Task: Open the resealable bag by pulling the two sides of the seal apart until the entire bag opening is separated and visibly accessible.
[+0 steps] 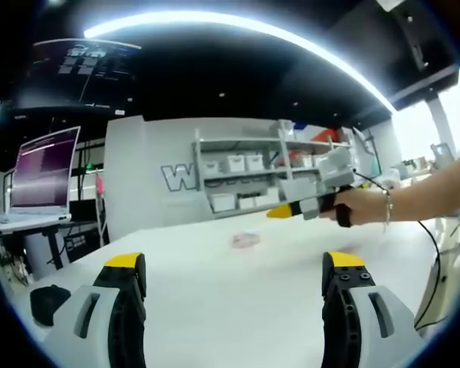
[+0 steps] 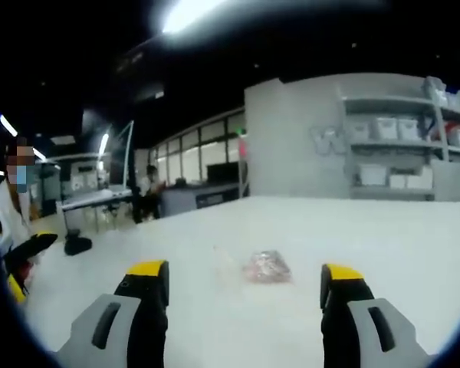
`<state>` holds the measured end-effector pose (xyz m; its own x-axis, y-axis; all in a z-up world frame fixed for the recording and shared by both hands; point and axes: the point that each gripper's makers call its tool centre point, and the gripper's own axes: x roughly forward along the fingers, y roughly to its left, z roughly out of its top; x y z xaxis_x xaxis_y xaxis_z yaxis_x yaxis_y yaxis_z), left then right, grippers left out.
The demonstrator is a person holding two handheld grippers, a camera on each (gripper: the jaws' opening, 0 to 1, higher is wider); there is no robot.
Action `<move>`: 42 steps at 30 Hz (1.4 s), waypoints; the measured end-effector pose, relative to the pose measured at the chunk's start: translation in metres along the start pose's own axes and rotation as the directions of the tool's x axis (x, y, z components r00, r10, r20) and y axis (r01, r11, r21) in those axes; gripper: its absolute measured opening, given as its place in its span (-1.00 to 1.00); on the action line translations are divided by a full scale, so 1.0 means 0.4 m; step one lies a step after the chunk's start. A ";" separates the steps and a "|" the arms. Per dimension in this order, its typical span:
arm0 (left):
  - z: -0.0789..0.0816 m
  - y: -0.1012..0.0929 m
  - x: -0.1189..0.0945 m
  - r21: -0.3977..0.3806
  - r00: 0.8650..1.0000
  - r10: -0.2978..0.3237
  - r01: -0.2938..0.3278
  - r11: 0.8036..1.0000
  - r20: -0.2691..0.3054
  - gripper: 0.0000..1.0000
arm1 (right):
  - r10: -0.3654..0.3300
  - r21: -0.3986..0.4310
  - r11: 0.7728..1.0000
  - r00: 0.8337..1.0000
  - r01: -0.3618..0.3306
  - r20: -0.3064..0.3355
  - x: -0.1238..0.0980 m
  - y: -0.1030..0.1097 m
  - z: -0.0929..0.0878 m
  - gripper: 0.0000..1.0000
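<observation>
Left gripper [image 1: 234, 264] nearest in left gripper view: fingers [image 1: 126, 268] spread wide, nothing between them, held above white worktop [image 1: 215, 307]. Small dark object [image 1: 50, 301] at worktop's near left edge. Resealable bag [image 1: 245, 241] farther out, flat on worktop, small and blurred, apart from both grippers. Beyond it, right gripper [image 1: 280, 211] entering from the right, held in a hand [image 1: 356, 207]; spacing of its tip not readable here. Laptop [image 1: 42, 172] on a side desk at left; shelving unit [image 1: 253, 172] with bins against far wall.

Right gripper view: own fingers [image 2: 147, 282] spread wide, empty, above worktop. Bag just ahead, roughly between the two fingers, seal state too blurred to tell.
</observation>
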<state>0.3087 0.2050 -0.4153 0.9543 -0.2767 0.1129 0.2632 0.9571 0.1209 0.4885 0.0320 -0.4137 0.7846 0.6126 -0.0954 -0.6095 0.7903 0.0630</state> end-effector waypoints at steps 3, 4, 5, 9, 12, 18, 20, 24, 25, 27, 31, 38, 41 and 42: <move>-0.001 0.002 -0.002 0.000 1.000 0.001 -0.001 1.000 0.000 0.87 | -0.007 0.005 1.000 1.000 0.007 0.002 -0.012 -0.004 -0.003 0.64; -0.001 0.002 -0.002 -0.001 1.000 0.000 0.000 1.000 0.000 0.87 | -0.008 0.008 1.000 1.000 0.008 0.002 -0.016 -0.005 -0.005 0.64; -0.001 0.001 -0.002 0.000 1.000 0.000 0.000 1.000 -0.001 0.87 | -0.011 0.009 1.000 1.000 0.011 0.002 -0.020 -0.006 -0.007 0.63; -0.003 -0.001 -0.001 -0.001 1.000 -0.003 0.003 1.000 -0.001 0.87 | -0.015 0.007 1.000 1.000 0.015 0.001 -0.036 -0.006 -0.015 0.63; -0.004 -0.002 -0.002 -0.002 1.000 -0.003 0.003 1.000 -0.001 0.87 | -0.016 0.004 1.000 1.000 0.016 -0.004 -0.046 -0.005 -0.020 0.63; -0.003 -0.004 -0.003 -0.002 1.000 -0.005 0.005 1.000 0.000 0.87 | -0.017 0.001 1.000 1.000 0.017 0.013 -0.074 0.002 -0.014 0.63; -0.002 -0.006 -0.003 -0.001 1.000 -0.005 0.005 1.000 0.001 0.87 | -0.017 0.000 1.000 1.000 0.017 0.016 -0.081 0.005 -0.014 0.63; -0.003 -0.008 -0.006 -0.001 1.000 -0.005 0.005 1.000 0.001 0.87 | -0.016 -0.007 1.000 1.000 0.016 0.023 -0.087 -0.004 -0.009 0.63; -0.005 -0.008 -0.007 -0.002 1.000 -0.004 0.004 1.000 -0.001 0.87 | -0.016 -0.012 1.000 1.000 0.017 0.025 -0.091 -0.004 -0.008 0.63; -0.006 -0.008 -0.008 -0.003 1.000 -0.003 0.003 1.000 -0.001 0.87 | -0.015 -0.011 1.000 0.999 0.016 0.028 -0.099 -0.004 -0.007 0.63; -0.007 -0.010 -0.011 -0.004 1.000 -0.004 0.004 1.000 -0.002 0.86 | -0.017 -0.005 1.000 0.999 0.017 0.039 -0.114 -0.003 -0.005 0.63; -0.011 -0.011 -0.014 -0.003 1.000 -0.004 0.004 1.000 -0.006 0.86 | -0.029 0.001 1.000 0.999 0.029 0.041 -0.135 -0.015 -0.011 0.63; -0.011 -0.011 -0.015 -0.003 1.000 -0.004 0.004 1.000 -0.006 0.86 | -0.033 0.007 0.999 0.998 0.033 0.044 -0.144 -0.019 -0.015 0.63; -0.011 -0.010 -0.015 -0.003 1.000 -0.003 0.003 1.000 -0.005 0.86 | -0.034 0.007 0.999 0.998 0.034 0.044 -0.147 -0.019 -0.017 0.63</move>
<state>0.3025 0.2032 -0.4207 0.9542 -0.2792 0.1079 0.2665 0.9565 0.1186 0.4460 -0.0101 -0.4153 0.8092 0.5852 -0.0532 -0.5818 0.8106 0.0668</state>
